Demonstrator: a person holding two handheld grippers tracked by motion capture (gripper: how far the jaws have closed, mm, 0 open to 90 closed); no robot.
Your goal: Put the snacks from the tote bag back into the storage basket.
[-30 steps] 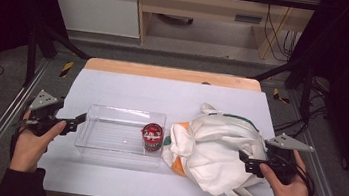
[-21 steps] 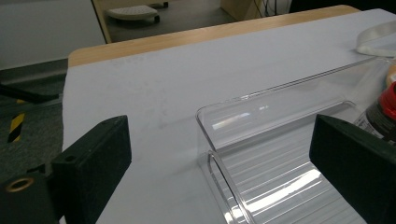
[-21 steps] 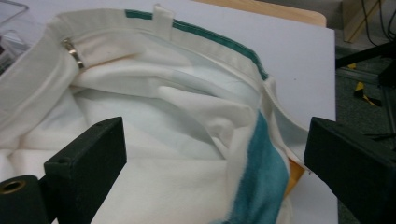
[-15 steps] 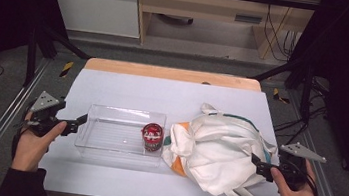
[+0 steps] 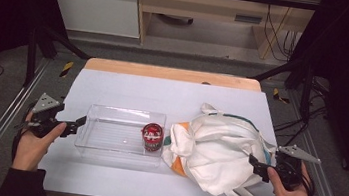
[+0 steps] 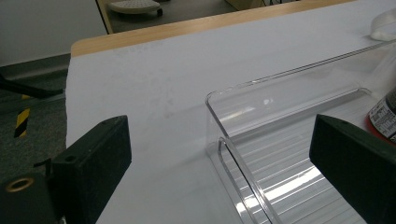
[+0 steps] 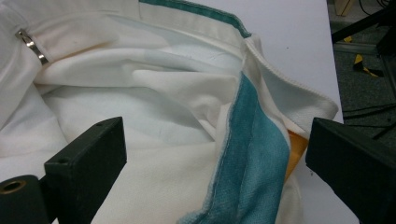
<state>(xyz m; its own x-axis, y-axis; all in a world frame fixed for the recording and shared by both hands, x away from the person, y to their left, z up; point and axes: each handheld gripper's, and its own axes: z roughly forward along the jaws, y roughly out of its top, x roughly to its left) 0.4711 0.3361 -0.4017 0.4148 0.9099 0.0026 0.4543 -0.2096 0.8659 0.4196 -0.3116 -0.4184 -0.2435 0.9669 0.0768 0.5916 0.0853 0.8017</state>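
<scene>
While both grippers, left and right, gape wide and empty, the tray lies lengthwise left-right beside the bag.

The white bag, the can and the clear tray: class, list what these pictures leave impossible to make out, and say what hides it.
- White bag: its contents, high view; folded cloth covers the opening.
- Red can: label wording, high view; too small. In the left gripper view the frame edge and a jaw cut it off.
- Clear tray: its right end, left gripper view; cut by the edge.
- Bag's near side, right gripper view; below the frame edge.
</scene>
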